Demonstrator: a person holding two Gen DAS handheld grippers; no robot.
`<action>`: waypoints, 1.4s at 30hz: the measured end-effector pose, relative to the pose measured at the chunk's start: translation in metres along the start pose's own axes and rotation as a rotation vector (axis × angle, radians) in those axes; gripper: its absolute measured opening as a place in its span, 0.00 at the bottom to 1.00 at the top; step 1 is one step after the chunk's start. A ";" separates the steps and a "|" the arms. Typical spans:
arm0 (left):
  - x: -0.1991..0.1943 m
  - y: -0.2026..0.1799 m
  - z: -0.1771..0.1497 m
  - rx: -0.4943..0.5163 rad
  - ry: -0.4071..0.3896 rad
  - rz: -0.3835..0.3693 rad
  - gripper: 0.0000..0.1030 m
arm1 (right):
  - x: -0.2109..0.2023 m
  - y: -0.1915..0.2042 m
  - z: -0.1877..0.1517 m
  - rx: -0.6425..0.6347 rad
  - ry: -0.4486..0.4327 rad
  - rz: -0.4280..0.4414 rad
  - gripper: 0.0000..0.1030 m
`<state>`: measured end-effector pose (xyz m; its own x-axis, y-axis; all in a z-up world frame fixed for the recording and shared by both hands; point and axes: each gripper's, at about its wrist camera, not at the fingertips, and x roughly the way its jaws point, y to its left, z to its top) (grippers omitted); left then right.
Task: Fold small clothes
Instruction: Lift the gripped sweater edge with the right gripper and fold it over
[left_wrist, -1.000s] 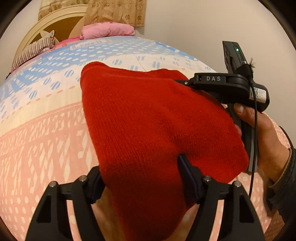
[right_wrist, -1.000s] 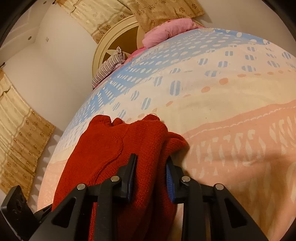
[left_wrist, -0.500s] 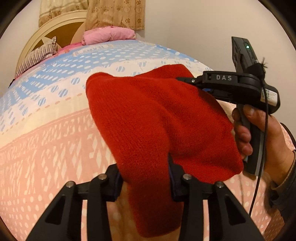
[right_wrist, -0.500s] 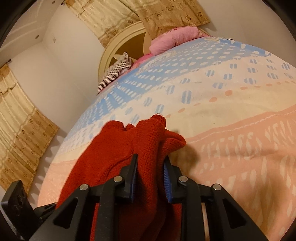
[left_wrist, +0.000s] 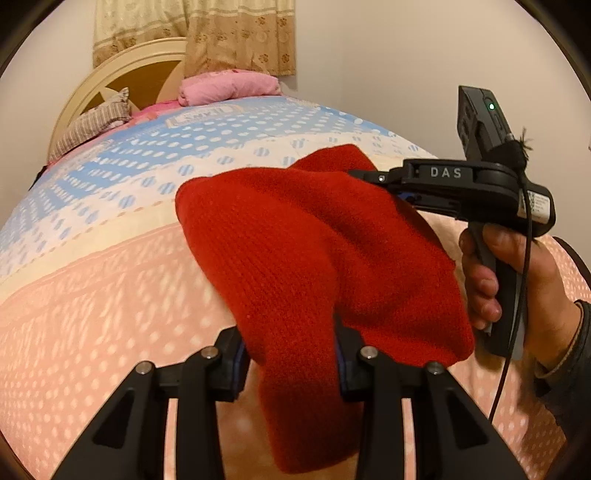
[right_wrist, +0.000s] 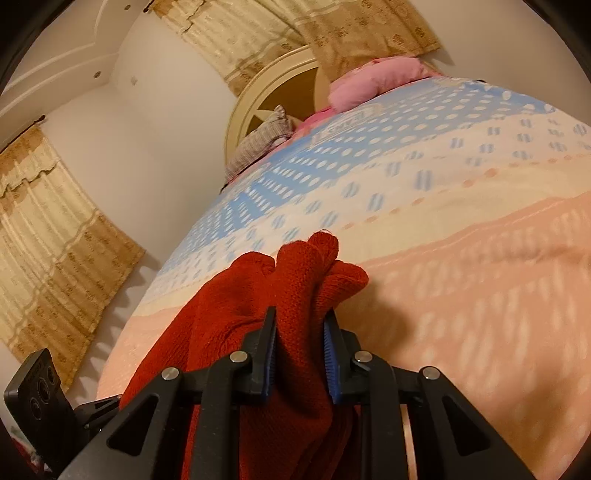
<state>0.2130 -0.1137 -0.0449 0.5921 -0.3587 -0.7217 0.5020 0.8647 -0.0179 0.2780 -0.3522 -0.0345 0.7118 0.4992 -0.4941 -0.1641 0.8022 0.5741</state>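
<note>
A red knitted garment (left_wrist: 295, 240) hangs bunched between both grippers, lifted above the bed. In the left wrist view my left gripper (left_wrist: 290, 354) pinches a fold of its near edge; the jaws are closing with the cloth pressed between the pads. My right gripper (left_wrist: 373, 179), held by a hand (left_wrist: 535, 288), grips the garment's far right edge. In the right wrist view my right gripper (right_wrist: 299, 350) squeezes a gathered bunch of the red garment (right_wrist: 229, 306), its jaws also closing on the cloth. The cloth drapes down below both grippers.
The bed (left_wrist: 92, 295) has a pink, cream and blue patterned cover. A pink pillow (left_wrist: 229, 86) and a striped pillow (left_wrist: 92, 125) lie by the cream headboard (left_wrist: 122, 81). Beige curtains (right_wrist: 55, 236) hang along the left wall.
The left jaws went from wide apart to pressed on the red cloth. Both grippers rose and moved forward, and the garment lifted off the bed and bunched up.
</note>
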 end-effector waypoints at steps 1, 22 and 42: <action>-0.003 0.003 -0.001 -0.003 -0.004 0.002 0.36 | 0.002 0.007 -0.004 -0.006 0.006 0.016 0.22; -0.052 0.089 -0.041 -0.126 -0.076 0.098 0.36 | 0.072 0.108 -0.035 -0.082 0.111 0.183 0.19; -0.073 0.147 -0.082 -0.188 -0.082 0.223 0.36 | 0.142 0.183 -0.054 -0.122 0.205 0.284 0.19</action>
<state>0.1915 0.0681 -0.0514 0.7272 -0.1734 -0.6642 0.2333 0.9724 0.0015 0.3122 -0.1165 -0.0353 0.4769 0.7526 -0.4540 -0.4245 0.6495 0.6308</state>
